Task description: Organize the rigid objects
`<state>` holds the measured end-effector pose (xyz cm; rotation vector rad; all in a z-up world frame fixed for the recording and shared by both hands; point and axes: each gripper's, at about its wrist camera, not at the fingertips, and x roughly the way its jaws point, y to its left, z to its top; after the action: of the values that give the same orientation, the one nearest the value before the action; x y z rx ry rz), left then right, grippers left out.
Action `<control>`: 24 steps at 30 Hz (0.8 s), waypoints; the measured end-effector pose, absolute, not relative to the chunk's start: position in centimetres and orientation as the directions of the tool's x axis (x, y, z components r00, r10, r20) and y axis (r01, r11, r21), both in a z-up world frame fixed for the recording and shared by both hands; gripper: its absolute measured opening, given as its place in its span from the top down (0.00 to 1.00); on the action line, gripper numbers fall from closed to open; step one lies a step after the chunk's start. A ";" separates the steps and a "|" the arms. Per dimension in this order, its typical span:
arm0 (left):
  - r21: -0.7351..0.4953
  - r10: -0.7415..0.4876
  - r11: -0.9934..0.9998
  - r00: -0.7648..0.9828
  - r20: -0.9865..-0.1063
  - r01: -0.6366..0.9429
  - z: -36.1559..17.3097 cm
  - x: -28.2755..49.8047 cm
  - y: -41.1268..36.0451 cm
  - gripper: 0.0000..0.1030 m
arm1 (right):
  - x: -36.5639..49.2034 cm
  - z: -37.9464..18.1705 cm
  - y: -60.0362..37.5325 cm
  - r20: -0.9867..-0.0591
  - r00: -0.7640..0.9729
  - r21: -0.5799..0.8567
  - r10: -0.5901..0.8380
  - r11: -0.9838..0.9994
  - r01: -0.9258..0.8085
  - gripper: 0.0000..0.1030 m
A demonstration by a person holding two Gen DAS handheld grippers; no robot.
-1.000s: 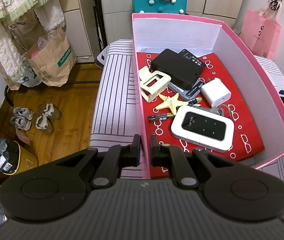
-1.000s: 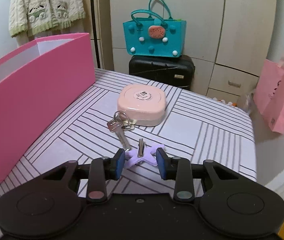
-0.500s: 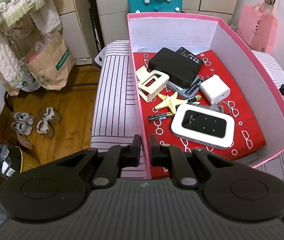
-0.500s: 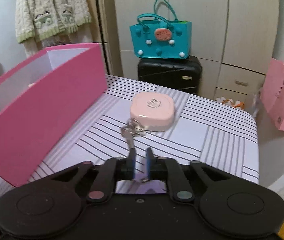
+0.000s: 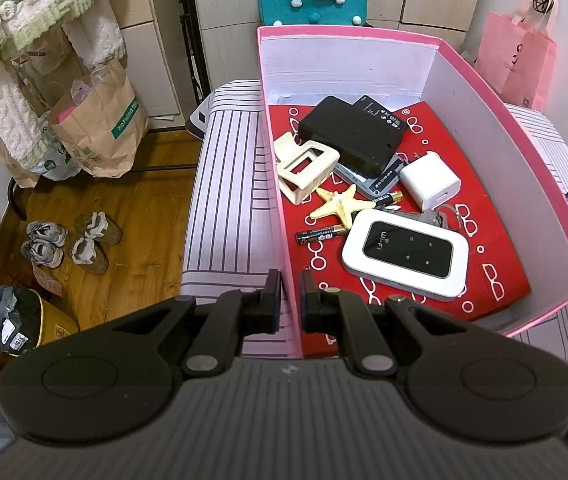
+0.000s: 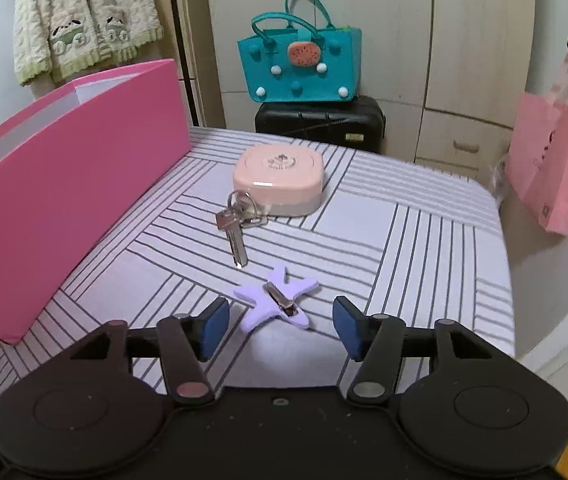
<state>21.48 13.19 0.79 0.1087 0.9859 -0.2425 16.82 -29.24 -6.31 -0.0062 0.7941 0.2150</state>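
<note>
Rigid objects: a purple star-shaped hair clip (image 6: 275,302), a bunch of keys (image 6: 237,222) and a pink rounded case (image 6: 277,184) lie loose on the striped counter (image 6: 424,248); others already sit in the pink box (image 5: 484,92).
Left wrist view: the left hand-held gripper (image 5: 292,298) is clamped on the box's near wall, one finger inside, one outside. Inside lie a white Wi-Fi router (image 5: 404,254), a white charger (image 5: 430,186), a yellow starfish (image 5: 340,206), a cream clip (image 5: 304,166), a black device (image 5: 350,134) and a battery (image 5: 320,235).
Right wrist view: the right hand-held gripper (image 6: 279,330) has just been opening; its blue pads stand wide, either side of the purple clip without touching it.
Risk: the clip lies flat and thin, so closing pads could slide over it or flick it toward the keys just beyond.
Risk, box: a tug from the clamped left hand-held gripper could shift the box and jumble its contents.
</note>
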 end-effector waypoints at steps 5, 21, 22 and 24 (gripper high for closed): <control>-0.018 -0.153 0.967 0.526 -0.837 0.253 0.8 21.5 13.2 0.92 | 16.3 -6.6 -28.4 -0.673 0.722 0.028 0.159 0.981 -0.190 0.56; 0.056 -0.111 0.943 0.470 -0.875 0.327 1.4 21.9 12.3 0.93 | 16.0 1.5 -25.1 -0.593 0.721 0.144 0.357 0.929 -0.341 0.60; 0.072 -0.100 0.939 0.467 -0.879 0.336 1.4 21.9 12.1 0.93 | 16.1 2.3 -24.5 -0.582 0.719 0.153 0.379 0.920 -0.362 0.60; 0.080 -0.091 0.934 0.449 -0.889 0.349 1.4 22.0 11.8 0.93 | 16.3 3.9 -23.0 -0.564 0.704 0.177 0.431 0.896 -0.407 0.60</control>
<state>21.99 11.84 1.37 0.2677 1.0735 -0.2763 16.35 -22.98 3.94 0.0399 0.6366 0.4664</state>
